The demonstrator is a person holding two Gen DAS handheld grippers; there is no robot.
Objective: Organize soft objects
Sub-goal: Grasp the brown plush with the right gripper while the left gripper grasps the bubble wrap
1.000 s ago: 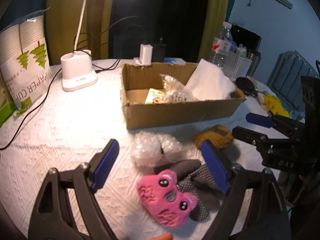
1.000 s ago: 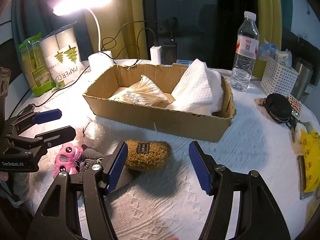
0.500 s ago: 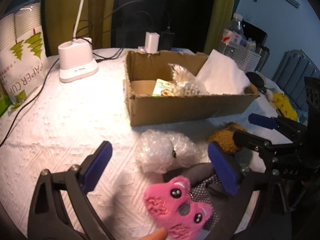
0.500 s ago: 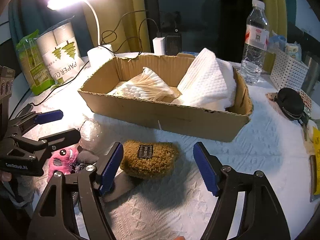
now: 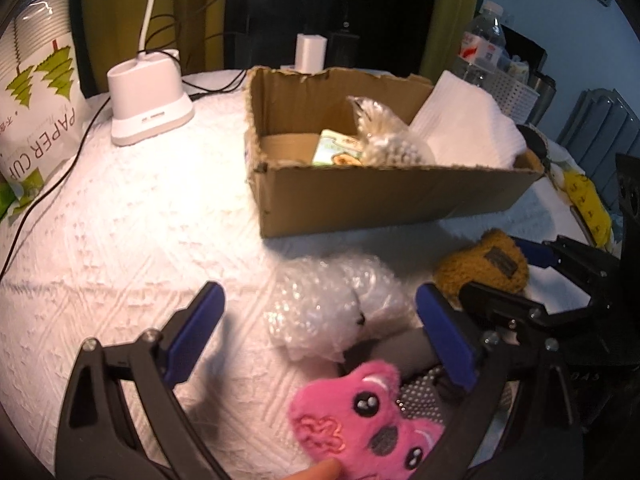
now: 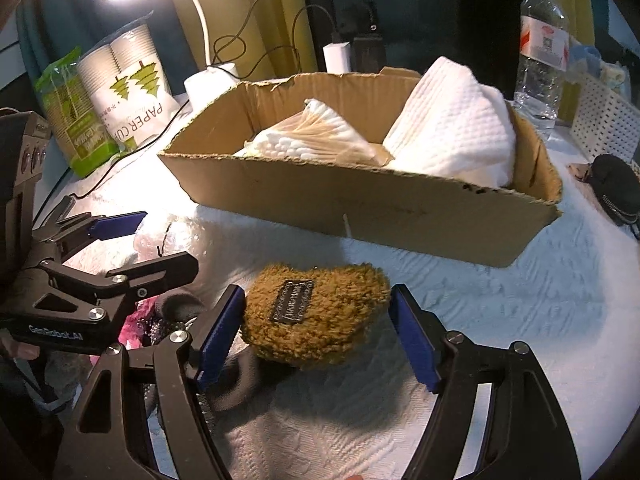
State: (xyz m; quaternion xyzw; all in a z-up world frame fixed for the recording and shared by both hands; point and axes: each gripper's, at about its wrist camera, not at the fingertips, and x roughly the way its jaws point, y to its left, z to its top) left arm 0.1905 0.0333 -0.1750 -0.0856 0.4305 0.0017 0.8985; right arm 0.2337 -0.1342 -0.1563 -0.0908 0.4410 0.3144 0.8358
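A brown fuzzy pouch (image 6: 316,316) with a dark label lies on the white cloth, in front of the cardboard box (image 6: 360,204). My right gripper (image 6: 316,332) is open, its blue pads on either side of the pouch, not closed on it. My left gripper (image 5: 320,336) is open above a bubble-wrap bundle (image 5: 332,312). A pink plush toy (image 5: 364,416) and grey dotted gloves (image 5: 420,396) lie just below it. The pouch also shows in the left wrist view (image 5: 484,268), with my right gripper around it. The box holds folded white towels (image 6: 452,128) and a bag of cotton swabs (image 6: 312,136).
A white lamp base (image 5: 148,100) and a paper cup pack (image 5: 36,92) stand at the back left with cables. A water bottle (image 6: 540,40), a white basket (image 6: 604,116) and a black pouch (image 6: 612,184) are at the right. A yellow item (image 5: 584,204) lies at the table's right edge.
Both grippers have moved forward and lower. My right gripper's open pads now flank the brown pouch. My left gripper is closer to the bubble wrap, with the pink plush nearer the frame's bottom.
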